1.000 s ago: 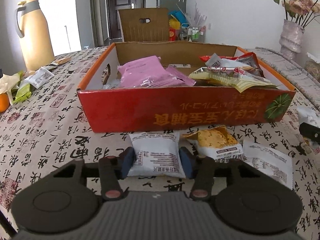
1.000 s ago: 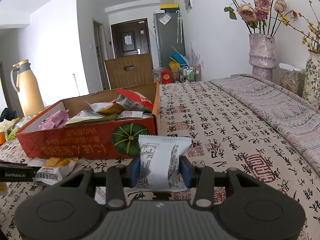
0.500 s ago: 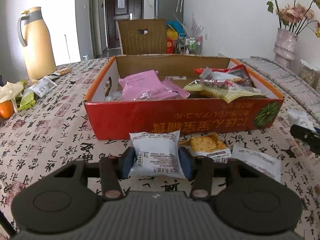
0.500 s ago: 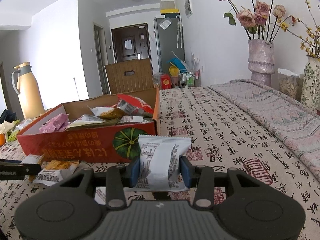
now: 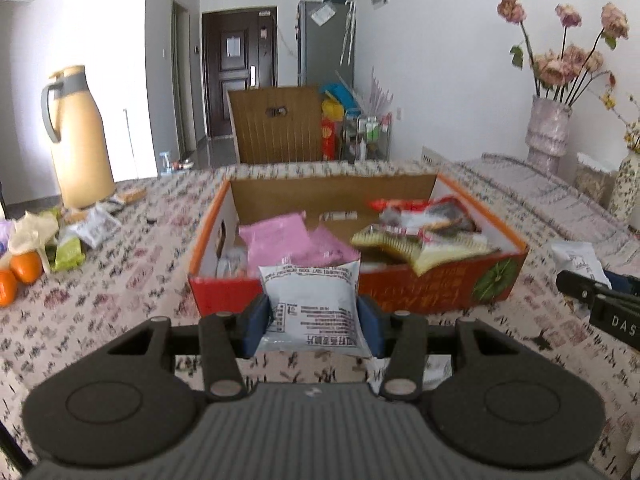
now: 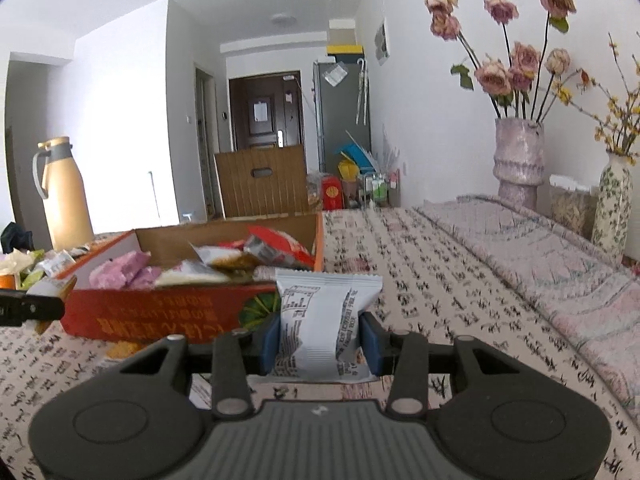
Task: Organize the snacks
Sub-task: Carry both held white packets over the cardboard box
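Observation:
My left gripper (image 5: 314, 326) is shut on a white snack packet (image 5: 310, 304), held above the table just in front of the red cardboard box (image 5: 432, 292). Pink packets (image 5: 288, 240) and several foil snack bags (image 5: 420, 236) lie inside that box. In the right wrist view my right gripper (image 6: 320, 342) is shut on another white packet (image 6: 320, 328), to the right of the red box (image 6: 160, 316) near its front corner. The right gripper's tip with its packet (image 5: 576, 258) shows at the right edge of the left wrist view.
A tan thermos jug (image 5: 80, 140) stands at the far left, with oranges (image 5: 20, 272) and loose wrappers (image 5: 80, 232) near it. Flower vases (image 6: 518, 164) stand at the far right on a folded quilt (image 6: 540, 248). A wooden chair back (image 5: 276, 124) is behind the table.
Both grippers have risen with their white packets, the left one more. The left packet now hangs before the box's front wall, and the loose packets on the cloth have dropped out of sight.

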The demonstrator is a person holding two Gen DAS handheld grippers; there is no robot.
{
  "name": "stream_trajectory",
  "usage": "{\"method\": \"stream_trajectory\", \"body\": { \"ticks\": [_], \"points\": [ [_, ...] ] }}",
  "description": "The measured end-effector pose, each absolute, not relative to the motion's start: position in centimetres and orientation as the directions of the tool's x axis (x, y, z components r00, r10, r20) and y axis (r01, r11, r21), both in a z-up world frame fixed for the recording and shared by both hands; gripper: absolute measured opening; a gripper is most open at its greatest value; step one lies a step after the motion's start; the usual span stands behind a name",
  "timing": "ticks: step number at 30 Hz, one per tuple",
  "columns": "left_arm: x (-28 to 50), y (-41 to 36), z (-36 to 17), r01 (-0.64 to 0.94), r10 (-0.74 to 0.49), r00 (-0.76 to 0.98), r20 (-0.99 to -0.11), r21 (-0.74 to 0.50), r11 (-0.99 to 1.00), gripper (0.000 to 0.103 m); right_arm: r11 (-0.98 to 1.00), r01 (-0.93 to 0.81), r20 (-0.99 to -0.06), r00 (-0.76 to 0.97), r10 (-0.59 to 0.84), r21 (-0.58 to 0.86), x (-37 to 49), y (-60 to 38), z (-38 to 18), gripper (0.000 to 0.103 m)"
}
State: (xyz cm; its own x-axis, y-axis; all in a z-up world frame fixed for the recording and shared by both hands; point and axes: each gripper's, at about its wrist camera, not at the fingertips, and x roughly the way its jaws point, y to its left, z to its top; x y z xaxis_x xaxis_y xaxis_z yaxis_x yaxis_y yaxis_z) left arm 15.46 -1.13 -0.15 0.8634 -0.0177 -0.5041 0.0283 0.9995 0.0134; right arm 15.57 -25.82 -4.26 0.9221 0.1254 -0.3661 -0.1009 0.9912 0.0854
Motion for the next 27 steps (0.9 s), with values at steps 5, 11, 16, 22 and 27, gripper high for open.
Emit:
{"method": "stream_trajectory", "body": {
  "ticks": [5,11,16,22,27],
  "points": [
    [15.7,-1.5,1.5,0.034,-0.019,0.886,-0.464,0.025,0.999,0.049,0.989,-0.125,-0.33,0.933,0.146,0.083,15.7,-25.2,-2.6,0.041],
    [16.5,-1.6,3.1,0.026,-0.017,0.905,-0.424,0.014,1.0,0.049,0.984,-0.163,-0.3,0.937,0.177,0.073,16.9,-23.6,-0.8,0.041],
    [17.4,-1.9,4.4,0.02,-0.011,0.919,-0.394,0.018,1.0,0.049,0.978,-0.2,-0.291,0.934,0.208,0.057,18.7,-21.8,0.4,0.041],
    [18.9,-2.3,5.2,0.017,-0.004,0.926,-0.378,0.032,0.999,0.049,0.973,-0.226,-0.3,0.926,0.228,0.042,20.9,-19.8,1.3,0.041],
    [20.7,-2.1,5.6,0.003,0.007,0.928,-0.373,0.027,1.0,0.049,0.973,-0.23,-0.309,0.923,0.229,0.035,23.0,-18.4,1.7,0.041]
  ]
}}
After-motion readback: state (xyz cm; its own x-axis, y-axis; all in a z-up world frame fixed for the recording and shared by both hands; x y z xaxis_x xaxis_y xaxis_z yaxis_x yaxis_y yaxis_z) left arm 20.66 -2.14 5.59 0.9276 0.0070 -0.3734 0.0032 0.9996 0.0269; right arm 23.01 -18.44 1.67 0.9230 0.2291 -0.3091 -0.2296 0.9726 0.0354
